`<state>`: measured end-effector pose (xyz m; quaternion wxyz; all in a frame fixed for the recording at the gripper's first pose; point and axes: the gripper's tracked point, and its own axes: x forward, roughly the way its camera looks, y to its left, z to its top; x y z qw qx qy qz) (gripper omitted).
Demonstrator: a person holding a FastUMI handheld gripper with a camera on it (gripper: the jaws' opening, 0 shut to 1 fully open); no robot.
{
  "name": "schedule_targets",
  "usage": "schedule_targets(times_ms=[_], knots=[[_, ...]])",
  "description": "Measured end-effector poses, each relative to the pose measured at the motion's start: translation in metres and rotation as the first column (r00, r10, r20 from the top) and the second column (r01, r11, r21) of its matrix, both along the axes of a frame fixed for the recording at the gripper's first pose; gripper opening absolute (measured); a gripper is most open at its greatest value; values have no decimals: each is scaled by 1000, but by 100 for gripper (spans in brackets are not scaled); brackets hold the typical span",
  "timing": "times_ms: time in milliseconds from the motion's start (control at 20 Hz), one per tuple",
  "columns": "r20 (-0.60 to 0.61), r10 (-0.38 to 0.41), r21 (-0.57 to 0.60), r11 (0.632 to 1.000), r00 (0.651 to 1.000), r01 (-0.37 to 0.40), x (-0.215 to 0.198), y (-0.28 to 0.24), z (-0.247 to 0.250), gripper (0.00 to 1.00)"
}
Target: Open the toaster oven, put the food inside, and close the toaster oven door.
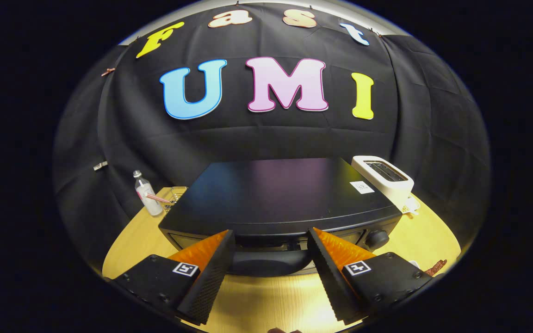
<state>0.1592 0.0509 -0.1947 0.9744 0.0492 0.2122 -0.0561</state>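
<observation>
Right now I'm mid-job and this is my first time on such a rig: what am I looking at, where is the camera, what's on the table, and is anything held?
There is no robot arm here: a person carries a handheld two-finger gripper, and the camera rides on it, looking forward along the fingers. That is the gripper view, and its fisheye lens bends straight edges.

The two wedge shapes low in the picture are the fingers. They stand open, with nothing held between them.

Just ahead of them sits the black toaster oven on a wooden table. Its door looks closed, and the dark handle lies across the gap between the fingertips, so the opening step seems not yet done.

Beside the oven stand a small clear bottle on one side and a white slot toaster on the other. A reddish-brown item lies by one finger; I cannot tell what it is.
</observation>
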Motion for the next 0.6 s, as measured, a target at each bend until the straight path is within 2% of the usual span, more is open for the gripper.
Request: schedule_targets(times_ms=[100,450,600], knots=[[6,22,-37,999,1000,-22,-5,2,2,97],[-37,38,3,999,999,-38,-28,2,-8,97],[-42,51,-14,999,998,-51,-44,4,-11,97]])
